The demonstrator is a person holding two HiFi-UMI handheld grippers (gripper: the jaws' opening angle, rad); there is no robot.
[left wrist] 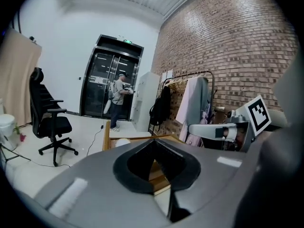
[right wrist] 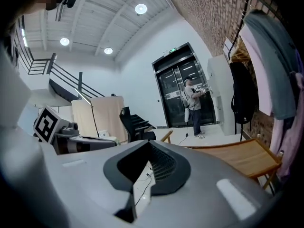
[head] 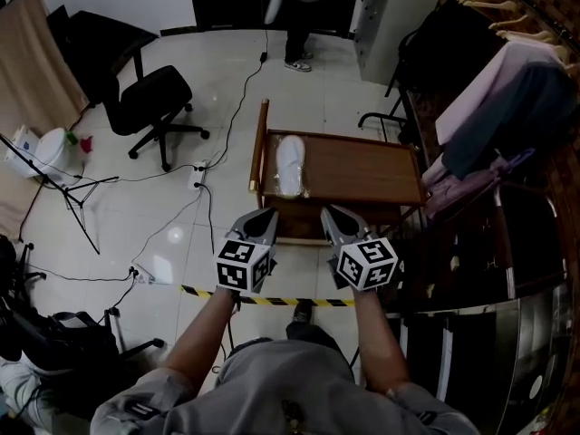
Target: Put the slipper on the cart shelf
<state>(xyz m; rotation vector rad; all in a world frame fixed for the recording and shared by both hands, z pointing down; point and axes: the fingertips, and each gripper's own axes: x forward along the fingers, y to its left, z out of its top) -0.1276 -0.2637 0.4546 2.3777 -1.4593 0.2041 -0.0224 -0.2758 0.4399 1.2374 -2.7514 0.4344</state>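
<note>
A white slipper [head: 290,164] lies on the left end of the wooden cart's top shelf [head: 362,175], lengthwise beside the cart's raised handle rail [head: 259,143]. Both grippers hover just short of the cart's near edge and point toward it. My left gripper [head: 258,219] is shut and empty, a short way nearer than the slipper. My right gripper [head: 333,218] is shut and empty too, level with the shelf's middle. In the left gripper view, the closed tip of the left gripper [left wrist: 154,143] points at the slipper [left wrist: 122,142]. Beyond the right gripper [right wrist: 148,144] in its own view is the shelf [right wrist: 237,158].
A clothes rack [head: 507,89] with hanging garments stands close on the cart's right. A black office chair [head: 149,98], a tripod stand [head: 68,188] and cables [head: 204,207] occupy the floor to the left. Yellow-black tape [head: 281,300] crosses the floor. A person [head: 297,16] stands by the far door.
</note>
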